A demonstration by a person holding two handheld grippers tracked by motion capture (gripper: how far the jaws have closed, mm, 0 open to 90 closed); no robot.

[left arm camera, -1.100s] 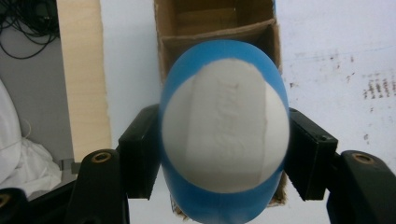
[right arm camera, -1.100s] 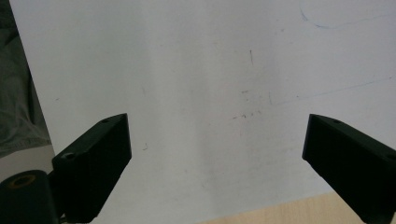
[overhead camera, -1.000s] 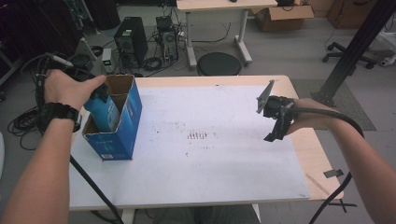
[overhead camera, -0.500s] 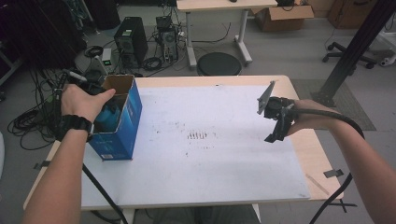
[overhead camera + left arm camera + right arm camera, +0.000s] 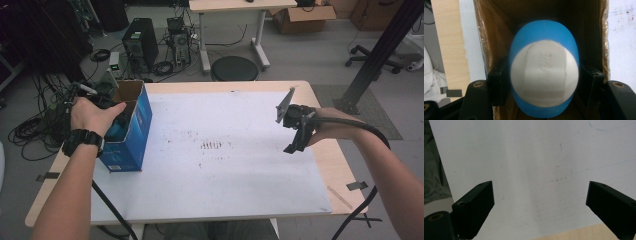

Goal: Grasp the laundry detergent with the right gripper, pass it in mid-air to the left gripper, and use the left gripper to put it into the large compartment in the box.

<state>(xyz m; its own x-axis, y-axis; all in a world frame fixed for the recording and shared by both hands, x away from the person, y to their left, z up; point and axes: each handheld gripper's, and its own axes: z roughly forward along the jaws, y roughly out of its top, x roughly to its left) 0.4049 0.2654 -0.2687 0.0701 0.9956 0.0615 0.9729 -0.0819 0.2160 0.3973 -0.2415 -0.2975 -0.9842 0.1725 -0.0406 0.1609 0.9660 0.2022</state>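
L claw (image 5: 544, 97) clamped on blue-and-white bottle (image 5: 544, 70), pads pressing both sides; bottle sits between the jaws inside open blue carton (image 5: 134, 131), base probably not yet on carton floor; R claw (image 5: 540, 207) wide open, nothing held, over white surface (image 5: 235, 165), well apart from carton.

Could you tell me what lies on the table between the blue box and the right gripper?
In the high view, only bare white sheet with a few small dark marks lies between the blue box and the right gripper.
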